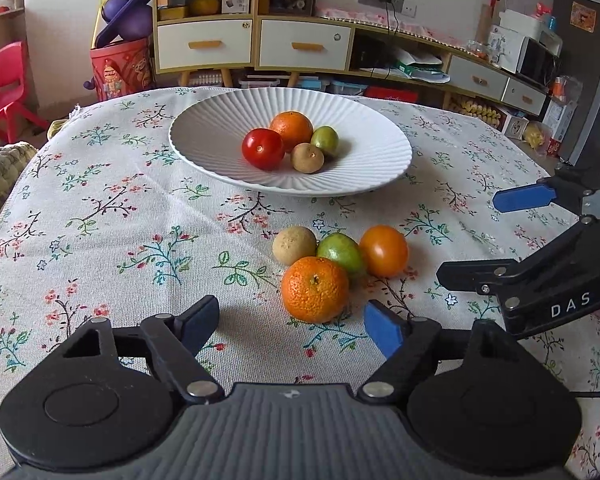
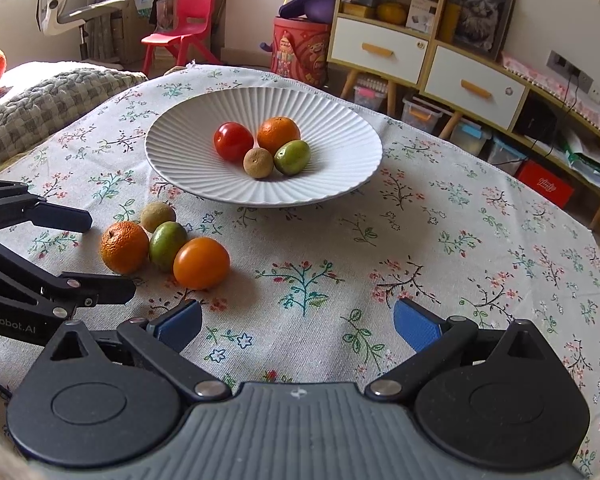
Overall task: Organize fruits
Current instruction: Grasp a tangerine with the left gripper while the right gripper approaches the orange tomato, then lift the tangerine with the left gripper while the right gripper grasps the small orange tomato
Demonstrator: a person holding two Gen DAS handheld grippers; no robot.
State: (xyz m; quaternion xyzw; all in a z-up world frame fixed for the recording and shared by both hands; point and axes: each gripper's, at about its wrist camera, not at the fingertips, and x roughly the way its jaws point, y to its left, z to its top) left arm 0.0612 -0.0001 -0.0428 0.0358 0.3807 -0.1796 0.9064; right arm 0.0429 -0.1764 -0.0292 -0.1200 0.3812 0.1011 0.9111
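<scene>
A white ribbed plate (image 1: 204, 136) (image 2: 332, 176) holds a red tomato (image 1: 263, 148) (image 2: 233, 141), a mandarin (image 1: 291, 125) (image 2: 278, 133), a green fruit (image 1: 325, 139) (image 2: 292, 157) and a small brown fruit (image 1: 307, 157) (image 2: 258, 163). On the floral cloth in front of it lie a mandarin (image 1: 314, 289) (image 2: 124, 247), a green fruit (image 1: 340, 252) (image 2: 167, 245), an orange tomato (image 1: 383, 251) (image 2: 201, 263) and a brown fruit (image 1: 294, 245) (image 2: 158, 216). My left gripper (image 1: 292, 326) (image 2: 108, 254) is open, just short of the loose mandarin. My right gripper (image 2: 298, 326) (image 1: 470, 238) is open and empty, right of the loose fruits.
The table's far edge runs just behind the plate. Beyond it stand a shelf unit with drawers (image 1: 256, 40), a red bin (image 1: 120, 68) and a red chair (image 2: 182, 28). A knitted cushion (image 2: 48, 100) lies at the table's left side.
</scene>
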